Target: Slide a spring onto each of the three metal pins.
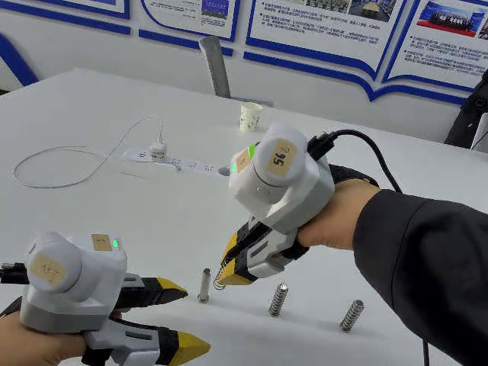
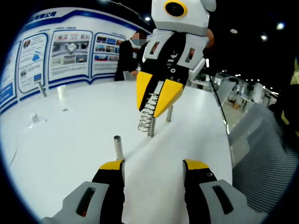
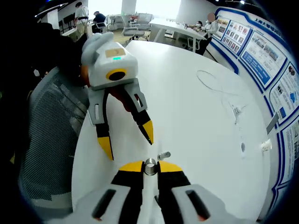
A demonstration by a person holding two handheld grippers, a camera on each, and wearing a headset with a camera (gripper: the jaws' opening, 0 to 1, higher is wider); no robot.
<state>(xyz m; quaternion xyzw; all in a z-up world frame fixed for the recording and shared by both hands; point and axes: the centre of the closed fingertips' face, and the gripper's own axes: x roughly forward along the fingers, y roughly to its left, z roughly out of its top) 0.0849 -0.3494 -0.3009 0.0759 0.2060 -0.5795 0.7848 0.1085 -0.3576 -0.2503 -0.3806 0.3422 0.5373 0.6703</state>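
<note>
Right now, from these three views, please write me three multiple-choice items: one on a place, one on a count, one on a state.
1. Where does the paper cup stand?
A. upright, beyond the power strip
B. on its side at the near edge
C. on a chair
2. How many pins already carry a spring?
A. none
B. two
C. three
3. What state is the right gripper in?
A. open, empty
B. shut on a spring
C. shut on a pin
Answers: 1 A, the head view shows it behind the strip. 2 B, two sprung pins stand right of one bare pin. 3 B, its jaws pinch the spring.
</note>
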